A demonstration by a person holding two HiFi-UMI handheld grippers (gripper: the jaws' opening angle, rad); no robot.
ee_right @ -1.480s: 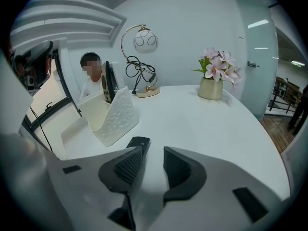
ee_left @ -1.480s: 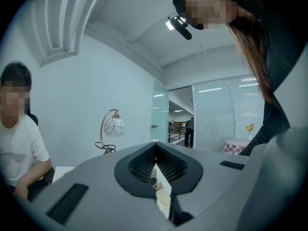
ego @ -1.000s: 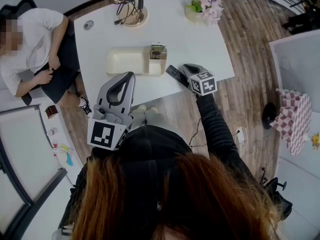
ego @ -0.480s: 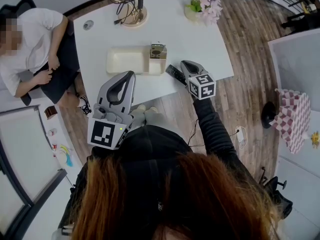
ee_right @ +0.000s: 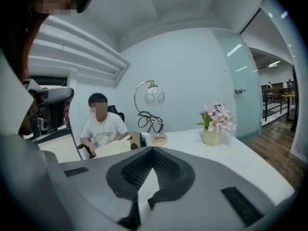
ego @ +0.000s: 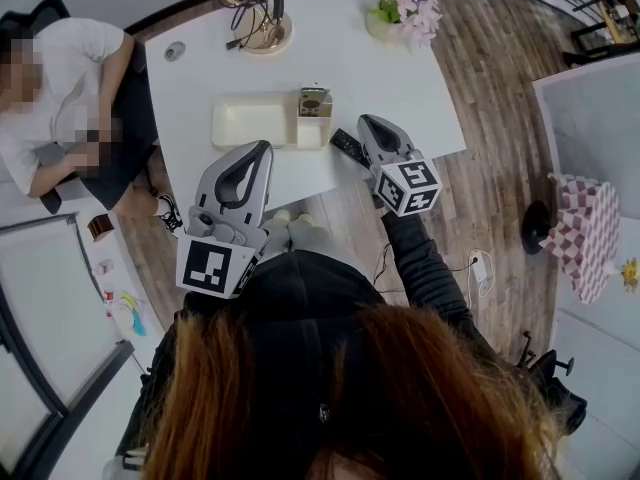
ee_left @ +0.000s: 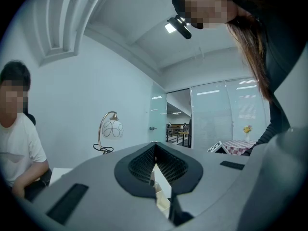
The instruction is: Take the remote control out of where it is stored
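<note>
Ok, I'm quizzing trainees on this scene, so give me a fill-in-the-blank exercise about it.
1. The remote lies on the white ____, beside the tray.
2. The flowers are ____.
3. The right tongs are ____, with nothing between them.
Missing words: table; pink; shut.

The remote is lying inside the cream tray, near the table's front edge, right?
No. The remote lies on the table beside the cream tray, not inside it, near the table's front edge, as the head view shows.
</note>
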